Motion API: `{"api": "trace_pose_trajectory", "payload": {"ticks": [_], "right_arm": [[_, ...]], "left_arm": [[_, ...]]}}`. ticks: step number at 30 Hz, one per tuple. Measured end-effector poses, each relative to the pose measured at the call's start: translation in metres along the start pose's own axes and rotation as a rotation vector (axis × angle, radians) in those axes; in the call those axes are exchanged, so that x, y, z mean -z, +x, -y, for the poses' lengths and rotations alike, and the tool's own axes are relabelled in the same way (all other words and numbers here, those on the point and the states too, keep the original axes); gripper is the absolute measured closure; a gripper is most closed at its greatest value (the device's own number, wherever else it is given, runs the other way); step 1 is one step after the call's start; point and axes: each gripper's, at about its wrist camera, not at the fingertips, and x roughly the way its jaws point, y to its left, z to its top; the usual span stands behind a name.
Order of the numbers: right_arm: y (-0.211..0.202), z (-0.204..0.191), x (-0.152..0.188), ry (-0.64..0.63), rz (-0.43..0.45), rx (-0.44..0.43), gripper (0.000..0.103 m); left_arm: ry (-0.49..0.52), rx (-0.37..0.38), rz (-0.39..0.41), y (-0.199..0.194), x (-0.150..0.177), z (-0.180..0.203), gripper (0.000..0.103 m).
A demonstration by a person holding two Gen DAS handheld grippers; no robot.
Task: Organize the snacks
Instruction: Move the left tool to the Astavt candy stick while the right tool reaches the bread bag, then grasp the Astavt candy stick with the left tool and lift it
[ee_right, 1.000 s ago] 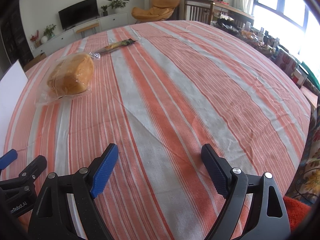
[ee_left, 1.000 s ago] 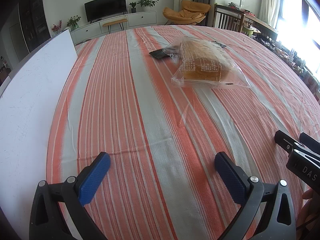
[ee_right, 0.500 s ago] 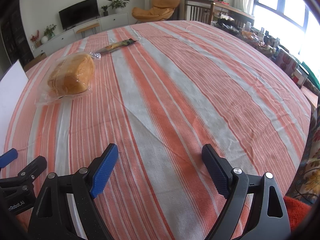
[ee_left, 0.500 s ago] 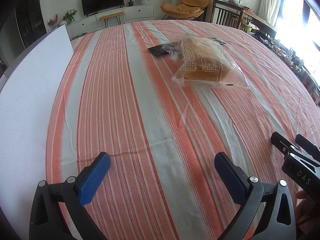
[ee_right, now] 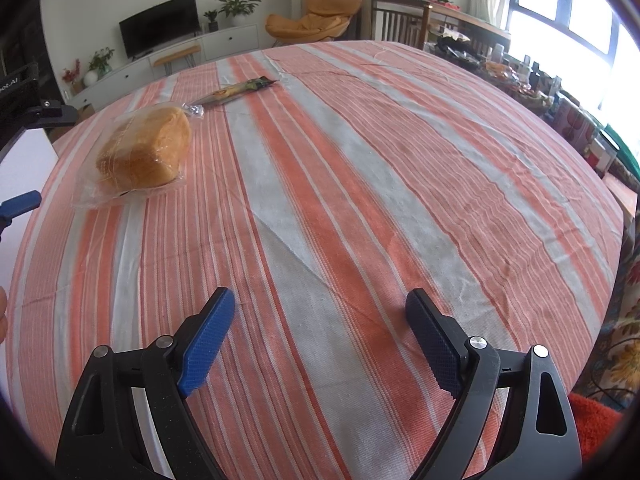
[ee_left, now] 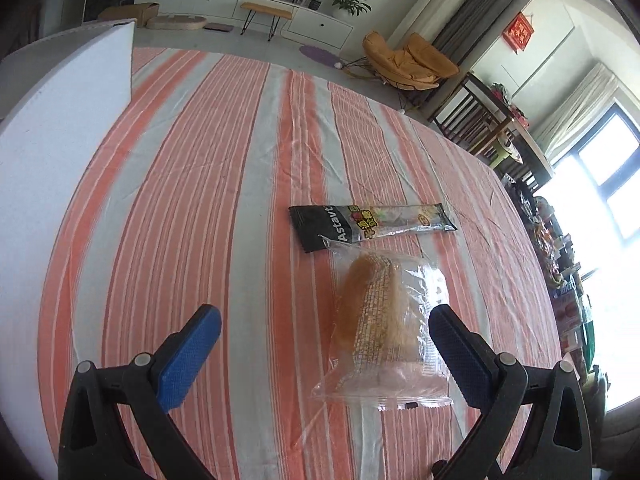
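A loaf of bread in a clear bag [ee_left: 380, 320] lies on the striped tablecloth, just inside my left gripper's right finger. My left gripper [ee_left: 324, 348] is open and empty above it. A long dark snack packet [ee_left: 368, 226] lies just beyond the bread. In the right wrist view the bread [ee_right: 144, 152] sits far left and the packet [ee_right: 236, 90] behind it. My right gripper [ee_right: 320, 340] is open and empty over bare cloth. The left gripper's blue fingertip [ee_right: 20, 204] shows at the left edge.
A white board [ee_left: 52, 152] covers the table's left side. The orange and grey striped tablecloth [ee_right: 360, 184] spans the round table. Chairs and a cluttered side table [ee_right: 480, 44] stand past the far right edge.
My left gripper has moved forward and risen over the bread, which now lies between its fingers. My right gripper has stayed in place.
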Motion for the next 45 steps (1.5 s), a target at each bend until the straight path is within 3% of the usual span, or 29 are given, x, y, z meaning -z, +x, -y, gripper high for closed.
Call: {"api": "trace_pose_trajectory", "payload": {"ticks": [5,8,11,16,21,25,28,33,38,39,40,41,42,43,45], "right_arm": [[0.0,0.0,0.0,0.0,0.0,0.0,0.013],[0.0,0.0,0.0,0.0,0.0,0.0,0.013],[0.0,0.0,0.0,-0.001,0.0,-0.002,0.013],[0.0,-0.001,0.0,-0.002,0.0,-0.002,0.013],[0.0,-0.001,0.0,-0.002,-0.001,-0.002,0.013],[0.0,-0.001,0.0,-0.002,0.0,-0.002,0.013],[0.0,-0.001,0.0,-0.002,0.0,-0.002,0.012],[0.0,-0.001,0.0,-0.003,0.0,-0.003,0.012],[0.0,-0.004,0.0,-0.008,-0.001,-0.006,0.012],[0.0,-0.005,0.001,-0.009,-0.001,-0.007,0.012],[0.0,-0.006,0.001,-0.01,-0.001,-0.008,0.012],[0.0,-0.007,0.001,-0.01,-0.001,-0.008,0.011],[0.0,-0.008,0.002,-0.01,-0.001,-0.008,0.011],[0.0,-0.008,0.002,-0.01,-0.001,-0.008,0.011],[-0.001,-0.008,0.003,-0.009,-0.001,-0.008,0.011]], "left_arm": [[0.217,0.119,-0.122,0.04,0.015,0.07,0.005],[0.378,0.329,-0.195,0.043,0.032,0.126,0.006],[0.453,0.366,-0.169,0.029,0.035,0.152,0.006],[0.443,0.275,-0.132,0.008,0.01,0.13,0.006],[0.463,0.017,-0.073,0.002,-0.031,0.085,0.006],[0.436,-0.107,-0.101,0.018,-0.062,0.056,0.006],[0.505,-0.161,-0.14,0.043,-0.068,0.055,0.006],[0.613,-0.181,-0.19,0.091,-0.066,0.075,0.006],[0.652,-0.274,-0.168,0.122,-0.072,0.083,0.006],[0.609,-0.248,-0.161,0.121,-0.076,0.08,0.016],[0.552,-0.195,-0.165,0.118,-0.078,0.073,0.035],[0.503,-0.17,-0.147,0.112,-0.078,0.067,0.04],[0.473,-0.163,-0.136,0.106,-0.077,0.062,0.058],[0.447,-0.155,-0.129,0.099,-0.073,0.056,0.069],[0.359,-0.123,-0.131,0.081,-0.064,0.04,0.075]]}}
